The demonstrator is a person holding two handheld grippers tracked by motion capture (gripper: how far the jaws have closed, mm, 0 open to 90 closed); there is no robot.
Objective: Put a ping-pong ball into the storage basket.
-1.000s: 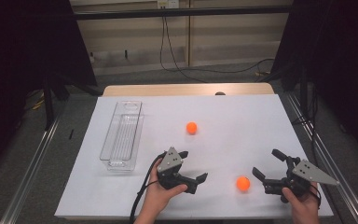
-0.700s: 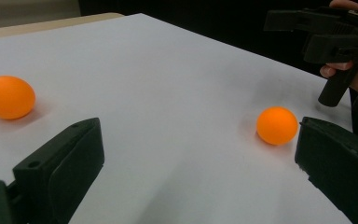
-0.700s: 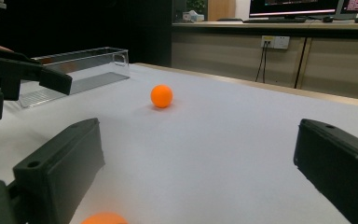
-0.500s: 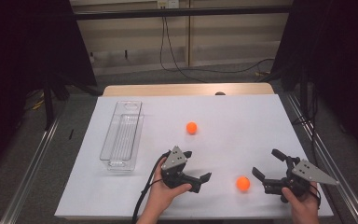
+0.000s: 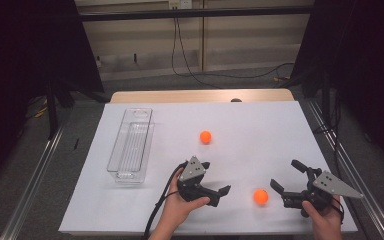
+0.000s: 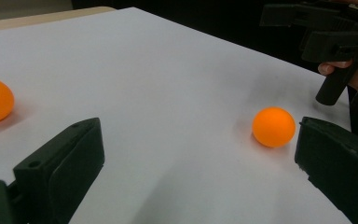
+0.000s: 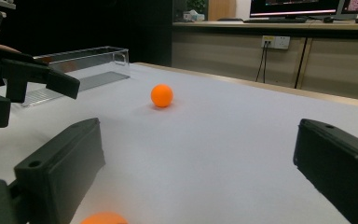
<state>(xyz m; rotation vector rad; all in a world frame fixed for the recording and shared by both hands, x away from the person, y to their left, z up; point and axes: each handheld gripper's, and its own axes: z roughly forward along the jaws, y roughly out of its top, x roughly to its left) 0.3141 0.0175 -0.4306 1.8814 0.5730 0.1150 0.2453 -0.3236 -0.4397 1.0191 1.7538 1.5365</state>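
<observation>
- Since a second ago the left hand-held gripper (image 5: 214, 179) has slid a little to the person's right, toward the near orange ball (image 5: 260, 196); the right hand-held gripper (image 5: 287, 177), both balls and the tray lie as they did.
- Left hand-held gripper: matte black, blocky, with a small grey three-cornered plate on top and a black cable trailing off the near edge. Its jaws stand wide apart, released, with nothing between them.
- In the left gripper view the near orange ball (image 6: 273, 126) sits on the white sheet just beside the right-hand jaw but apart from it. It is round and smooth with a dull sheen and a soft shadow beneath.
- Right hand-held gripper: the same black build with a larger grey plate, held at the near right corner of the surface (image 5: 260, 125). Its jaws are also spread and empty, pointing toward the near ball, which lies just off their tips.
- In the right gripper view that ball shows as an orange sliver (image 7: 103, 218) at the bottom edge, low between the jaws.
- Far orange ball (image 5: 205, 136): the same smooth sphere, alone near the middle of the surface, well apart from both grippers.
- Tray (image 5: 130, 145): a long, narrow box of clear hard plastic with a ribbed floor, empty, at the left of the sheet.
- Surface: flat, covered with a matte white sheet, with a pale wooden strip showing along the far edge.
</observation>
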